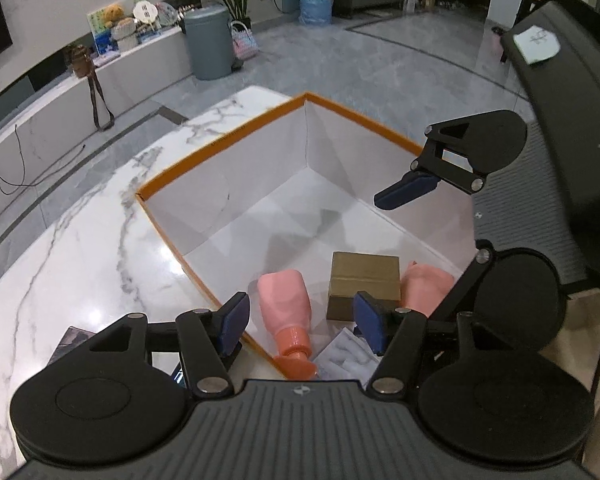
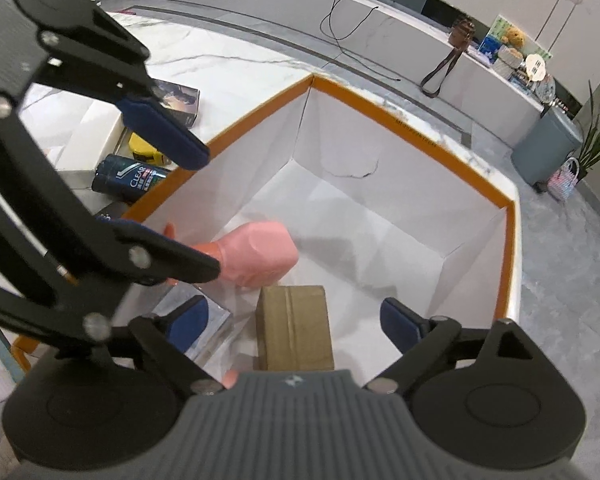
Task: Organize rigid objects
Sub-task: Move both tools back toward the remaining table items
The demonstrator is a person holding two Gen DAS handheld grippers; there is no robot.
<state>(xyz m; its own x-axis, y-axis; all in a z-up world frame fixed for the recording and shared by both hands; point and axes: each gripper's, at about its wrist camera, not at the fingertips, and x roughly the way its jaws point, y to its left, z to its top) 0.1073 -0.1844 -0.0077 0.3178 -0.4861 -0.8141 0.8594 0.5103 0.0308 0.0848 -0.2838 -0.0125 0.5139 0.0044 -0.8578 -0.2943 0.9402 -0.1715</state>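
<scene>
Two grippers over a white box w/ orange rim (image 1: 236,130) on a white marble worktop (image 1: 100,240). Room: grey tile floor (image 1: 380,64), grey bin (image 1: 210,42), water jug (image 1: 316,2), plant, low ledge w/ plush toy.

Left gripper (image 1: 302,318) fingers spread wide, holding nothing, above the box's near edge. Right gripper (image 2: 296,326) fingers also apart, empty, inside the box mouth over the brown carton (image 2: 294,326).

In box: pink bottle (image 1: 286,304) on its side near the left wall, carton beside it, second pink item (image 1: 424,286) past the carton, clear packet (image 1: 346,354) by the near corner. Far half of box floor bare.

Outside box on worktop: dark Clear bottle (image 2: 126,178), yellow item (image 2: 142,150), dark book (image 2: 180,100), all close to the rim.
</scene>
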